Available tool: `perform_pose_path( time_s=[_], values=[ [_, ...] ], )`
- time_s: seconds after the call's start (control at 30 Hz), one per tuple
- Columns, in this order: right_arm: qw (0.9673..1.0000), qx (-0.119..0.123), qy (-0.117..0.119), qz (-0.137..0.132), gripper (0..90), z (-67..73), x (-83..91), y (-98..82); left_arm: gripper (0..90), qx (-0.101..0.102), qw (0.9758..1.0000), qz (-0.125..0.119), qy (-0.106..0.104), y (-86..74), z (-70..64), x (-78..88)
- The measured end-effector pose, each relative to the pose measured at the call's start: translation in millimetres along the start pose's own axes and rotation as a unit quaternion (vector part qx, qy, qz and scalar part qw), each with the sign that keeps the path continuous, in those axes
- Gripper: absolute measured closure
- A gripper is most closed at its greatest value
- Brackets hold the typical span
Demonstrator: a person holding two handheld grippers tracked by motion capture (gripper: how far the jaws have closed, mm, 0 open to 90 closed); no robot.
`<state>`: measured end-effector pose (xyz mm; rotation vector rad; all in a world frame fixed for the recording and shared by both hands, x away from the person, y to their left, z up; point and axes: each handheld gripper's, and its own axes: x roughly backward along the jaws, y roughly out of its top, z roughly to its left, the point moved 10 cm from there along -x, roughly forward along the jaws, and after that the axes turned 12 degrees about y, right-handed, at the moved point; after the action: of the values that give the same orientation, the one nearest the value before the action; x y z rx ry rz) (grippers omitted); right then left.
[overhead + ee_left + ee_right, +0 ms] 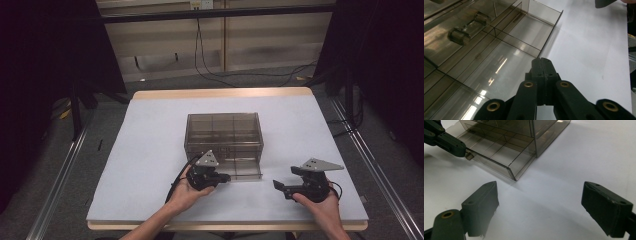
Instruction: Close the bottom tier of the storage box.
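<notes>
Drawer box (223, 137): smoky clear plastic, gridded drawer pulled out; left hand-held gripper (226, 177) pinching handle, right hand-held gripper (280, 189) agape, empty.

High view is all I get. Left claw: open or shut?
Observer: Shut. The left claw has its jaws together, tips on the drawer's handle.
Operator: Right claw?
Observer: The right claw is wide open over bare table, nothing between its jaws.
Operator: Anything in the drawer?
Observer: The pulled-out compartments look empty.
</notes>
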<state>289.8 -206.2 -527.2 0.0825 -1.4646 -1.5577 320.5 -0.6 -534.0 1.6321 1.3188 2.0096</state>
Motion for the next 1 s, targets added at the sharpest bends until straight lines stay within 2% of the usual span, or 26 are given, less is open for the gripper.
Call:
perform_pose_path(
  time_s=[0.03, 0.17, 0.27, 0.47, 0.53, 0.67, 0.73, 1.0],
  values=[
    [1.0000, -0.001, 0.000, 0.000, 14.1, -0.1, 0.0, 0.0, 90.0, 0.005, 1.0000, -0.007, 0.000, 1.4, -0.2, -0.8],
    [1.0000, 0.001, 0.001, 0.001, 14.1, 0.1, -0.4, -0.1, 90.0, 0.002, 1.0000, 0.001, 0.003, 0.6, 3.0, 0.6],
    [1.0000, -0.001, 0.001, 0.001, 14.1, 0.2, -0.1, -0.2, 90.0, 0.005, 1.0000, -0.005, 0.003, 0.6, 2.9, 0.0],
    [1.0000, -0.001, 0.004, 0.003, 14.1, 0.4, -0.4, -0.6, 90.0, 0.004, 0.9999, -0.002, 0.009, 0.2, 5.2, 1.0],
    [1.0000, 0.000, 0.004, 0.004, 14.1, 0.5, -0.4, -0.7, 90.0, 0.016, 0.9997, -0.016, 0.009, 2.6, 4.9, -0.2],
    [1.0000, -0.002, 0.006, 0.006, 14.1, 0.7, -0.7, -1.0, 90.0, 0.012, 0.9998, -0.014, 0.012, 2.3, 6.7, -0.1],
    [1.0000, -0.002, 0.005, 0.006, 14.1, 1.1, -0.7, -1.0, 90.0, 0.011, 0.9998, -0.004, 0.015, 1.4, 8.0, 0.3],
    [1.0000, -0.003, 0.006, 0.007, 14.1, 1.1, -1.2, -1.1, 90.0, 0.015, 0.9997, -0.012, 0.014, 2.7, 8.7, -1.9]
  ],
)
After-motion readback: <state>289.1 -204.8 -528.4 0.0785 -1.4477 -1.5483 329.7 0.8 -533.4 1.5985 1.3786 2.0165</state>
